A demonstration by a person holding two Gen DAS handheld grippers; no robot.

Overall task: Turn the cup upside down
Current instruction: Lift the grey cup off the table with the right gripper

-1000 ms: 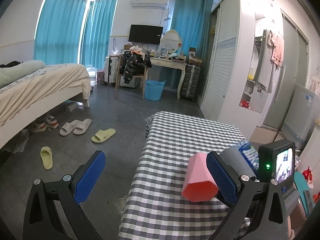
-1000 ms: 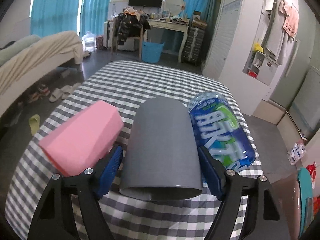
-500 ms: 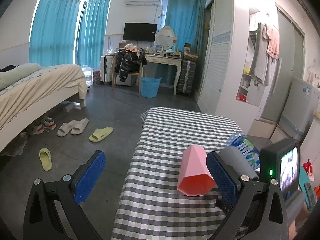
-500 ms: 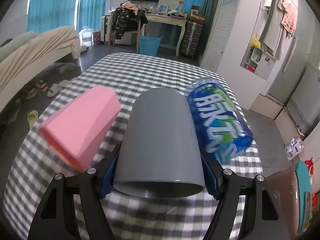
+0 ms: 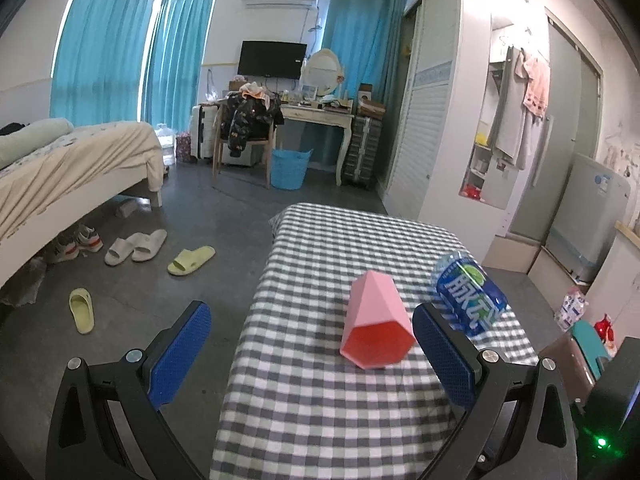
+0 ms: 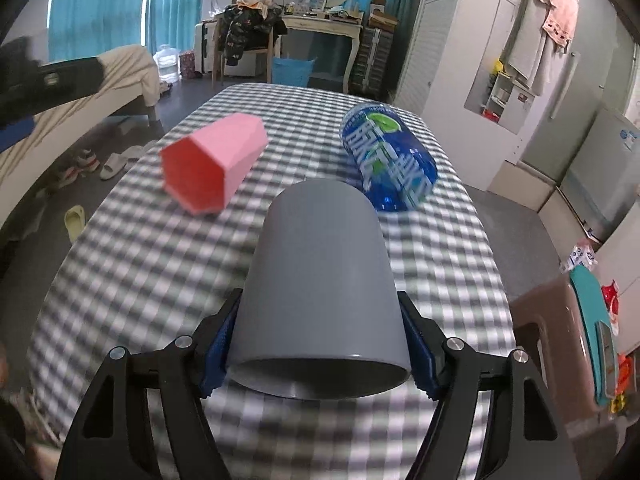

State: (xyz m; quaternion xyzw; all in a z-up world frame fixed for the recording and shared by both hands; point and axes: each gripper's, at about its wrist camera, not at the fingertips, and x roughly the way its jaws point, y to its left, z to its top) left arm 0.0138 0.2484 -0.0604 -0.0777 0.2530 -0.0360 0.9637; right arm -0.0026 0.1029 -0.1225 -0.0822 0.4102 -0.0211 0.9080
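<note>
My right gripper (image 6: 318, 352) is shut on a grey cup (image 6: 320, 280), blue pads pressed on both sides near its rim. The cup lies horizontal, open mouth toward the camera, lifted above the checkered table (image 6: 140, 264). A pink hexagonal cup (image 6: 214, 164) lies on its side on the table, to the left of the grey cup; in the left wrist view the pink cup (image 5: 376, 326) sits just inside the right finger of my open, empty left gripper (image 5: 308, 354).
A blue-labelled water bottle (image 6: 388, 156) lies on its side at the table's right; it also shows in the left wrist view (image 5: 468, 296). A brown stool with a teal object (image 6: 576, 332) stands right of the table. Slippers (image 5: 136, 244) and a bed (image 5: 72, 168) are at left.
My right gripper has closed on the grey cup and raised it up and back from between the pink cup and the bottle. The left gripper has drawn back and up, still open.
</note>
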